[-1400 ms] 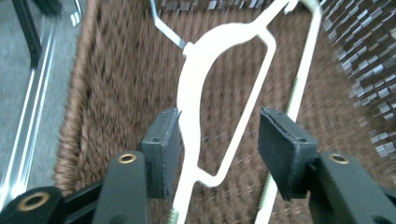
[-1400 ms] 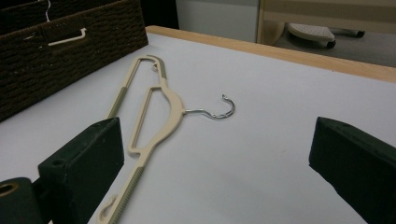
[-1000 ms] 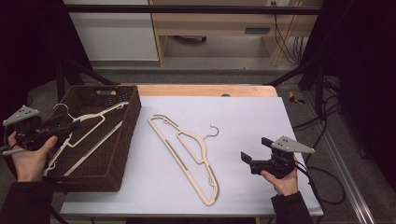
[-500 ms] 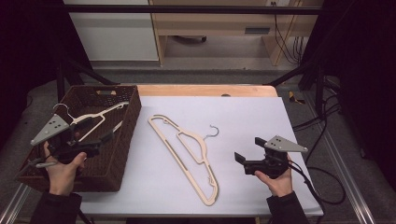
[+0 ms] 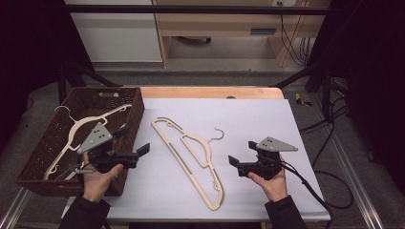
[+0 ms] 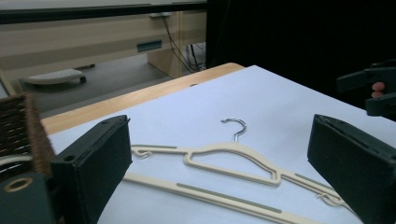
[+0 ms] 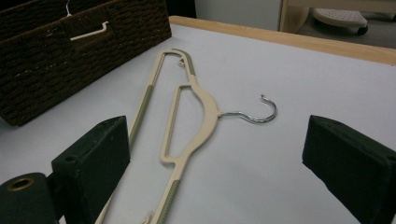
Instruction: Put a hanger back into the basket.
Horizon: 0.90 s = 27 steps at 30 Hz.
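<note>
A cream plastic hanger (image 5: 191,157) lies flat on the white surface (image 5: 267,124), running diagonally between the two hands, its metal hook (image 5: 217,135) pointing toward the right side. To the left stands a dark wicker basket (image 5: 136,102) with another hanger (image 5: 79,131) already lying inside it. The left gripper (image 5: 136,143) hovers over the basket's near right corner, aimed at the hanger on the surface, its fingers (image 6: 95,161) spread wide and holding nothing. The right gripper (image 5: 232,162) sits just beside the hanger's lower half, pointed at it, its fingers (image 7: 348,158) also wide apart and empty. Judging by the layout, the job looks like getting this hanger into the basket with the other one. The trouble I'd expect is the pickup itself: the hanger is thin and lies flush on the surface, so a finger may not get under the edge and could simply shove it sideways or spin it. If only one gripper takes it near an end, the long frame would likely droop and swing, and might slip out. Carrying it over, the hook or a notch could snag on the wicker rim or tangle with the hanger inside. The left gripper is also close to the basket wall and could bump it when it moves.
</note>
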Available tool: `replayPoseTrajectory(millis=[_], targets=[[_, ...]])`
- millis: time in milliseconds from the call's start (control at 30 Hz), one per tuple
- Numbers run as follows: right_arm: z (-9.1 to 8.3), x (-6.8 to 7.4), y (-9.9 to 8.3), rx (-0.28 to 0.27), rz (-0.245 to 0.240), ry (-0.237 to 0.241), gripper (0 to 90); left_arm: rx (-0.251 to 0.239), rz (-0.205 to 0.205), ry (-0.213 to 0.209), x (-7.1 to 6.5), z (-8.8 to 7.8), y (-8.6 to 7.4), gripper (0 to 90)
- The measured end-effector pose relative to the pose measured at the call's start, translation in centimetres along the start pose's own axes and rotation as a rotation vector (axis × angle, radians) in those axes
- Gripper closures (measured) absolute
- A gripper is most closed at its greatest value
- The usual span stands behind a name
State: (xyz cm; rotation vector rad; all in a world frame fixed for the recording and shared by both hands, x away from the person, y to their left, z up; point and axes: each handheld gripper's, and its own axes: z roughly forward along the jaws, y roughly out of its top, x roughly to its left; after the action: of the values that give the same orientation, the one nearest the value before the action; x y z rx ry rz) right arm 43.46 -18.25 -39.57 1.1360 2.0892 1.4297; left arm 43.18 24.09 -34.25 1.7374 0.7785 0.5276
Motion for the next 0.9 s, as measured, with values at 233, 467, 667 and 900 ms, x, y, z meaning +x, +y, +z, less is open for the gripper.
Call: replayPoseTrajectory(millis=[233,467,667,900], targets=[[1.7,0.6,-0.7,0.055,-0.005,0.004,11.9,0.025,0.022,-0.021,-1.4,1.5,-0.7,6.3],[4.2,1.6,-2.0,0.151,-0.012,0.007,18.5,0.049,0.016,-0.027,-1.5,1.8,-1.8,6.7],[6.3,2.2,-3.5,0.235,-0.007,0.006,28.9,0.057,0.017,-0.03,-1.5,2.0,-2.0,7.0],[7.7,2.9,-4.5,0.306,0.013,0.018,44.2,0.067,0.005,-0.04,-1.4,2.2,-2.2,7.0]])
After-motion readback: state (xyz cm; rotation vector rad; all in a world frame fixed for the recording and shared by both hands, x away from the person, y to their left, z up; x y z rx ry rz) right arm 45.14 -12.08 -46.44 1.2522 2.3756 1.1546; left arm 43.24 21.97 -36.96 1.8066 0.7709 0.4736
